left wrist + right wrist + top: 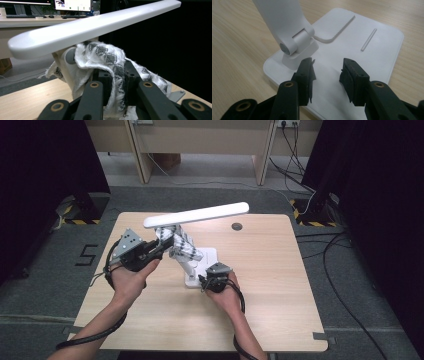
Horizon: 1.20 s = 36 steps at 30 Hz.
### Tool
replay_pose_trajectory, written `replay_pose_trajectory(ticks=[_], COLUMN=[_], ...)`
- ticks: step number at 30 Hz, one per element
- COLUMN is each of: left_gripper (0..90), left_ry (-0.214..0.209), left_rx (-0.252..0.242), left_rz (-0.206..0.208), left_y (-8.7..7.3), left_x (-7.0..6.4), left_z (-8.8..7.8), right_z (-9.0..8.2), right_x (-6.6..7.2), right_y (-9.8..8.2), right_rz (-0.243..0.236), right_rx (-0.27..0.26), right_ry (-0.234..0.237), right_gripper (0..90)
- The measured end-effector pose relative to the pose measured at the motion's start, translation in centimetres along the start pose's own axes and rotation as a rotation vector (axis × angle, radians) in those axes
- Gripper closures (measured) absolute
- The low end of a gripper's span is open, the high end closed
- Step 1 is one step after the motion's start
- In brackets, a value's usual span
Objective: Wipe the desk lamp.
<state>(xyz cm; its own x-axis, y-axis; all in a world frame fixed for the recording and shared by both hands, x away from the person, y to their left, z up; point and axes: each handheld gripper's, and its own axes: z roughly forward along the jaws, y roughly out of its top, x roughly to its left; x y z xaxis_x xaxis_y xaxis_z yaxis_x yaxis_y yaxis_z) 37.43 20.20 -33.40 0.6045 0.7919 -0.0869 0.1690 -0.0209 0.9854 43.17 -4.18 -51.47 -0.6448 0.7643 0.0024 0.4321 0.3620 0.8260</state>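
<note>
A white desk lamp stands mid-table, its long head (197, 214) raised on a slanted arm (187, 262) above a flat base (209, 254). A white cloth with a dark pattern (179, 244) is wrapped over the upper arm, just under the head. My left gripper (157, 247) is shut on this cloth; in the left gripper view the cloth (107, 57) is bunched between the jaws of the left gripper (118, 77), below the lamp head (87, 27). My right gripper (207, 280) is open, tips down on the base (362, 32) of the lamp beside the arm's hinge (294, 45), nothing between the jaws of the right gripper (327, 72).
The wooden table (270, 280) has a round cable hole (236, 226) at the back. Cables (345, 285) lie on the grey floor at the right. Black curtains (45, 170) flank both sides. A desk with a monitor (72, 5) stands behind.
</note>
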Motion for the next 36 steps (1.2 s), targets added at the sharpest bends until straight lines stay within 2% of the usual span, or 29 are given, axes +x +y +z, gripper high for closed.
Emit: replay_pose_trajectory(ticks=[7, 25, 36], left_gripper=[79.8, 80.2, 80.2], left_ry=[0.013, 0.022, 0.022], left_rx=[0.011, 0.034, 0.045], left_rz=[-0.028, -0.062, -0.067], left_y=[-0.7, -1.8, -2.5], left_x=[0.2, 0.6, 0.6], left_z=[0.0, 0.2, 0.4], right_z=[0.0, 0.0, 0.0], right_x=[0.0, 0.0, 0.0], right_y=[0.0, 0.0, 0.0], right_rz=[0.001, 0.001, 0.000], right_rx=[0.000, 0.001, 0.002], right_ry=[0.001, 0.002, 0.000], right_gripper=[60.9, 60.9, 60.9])
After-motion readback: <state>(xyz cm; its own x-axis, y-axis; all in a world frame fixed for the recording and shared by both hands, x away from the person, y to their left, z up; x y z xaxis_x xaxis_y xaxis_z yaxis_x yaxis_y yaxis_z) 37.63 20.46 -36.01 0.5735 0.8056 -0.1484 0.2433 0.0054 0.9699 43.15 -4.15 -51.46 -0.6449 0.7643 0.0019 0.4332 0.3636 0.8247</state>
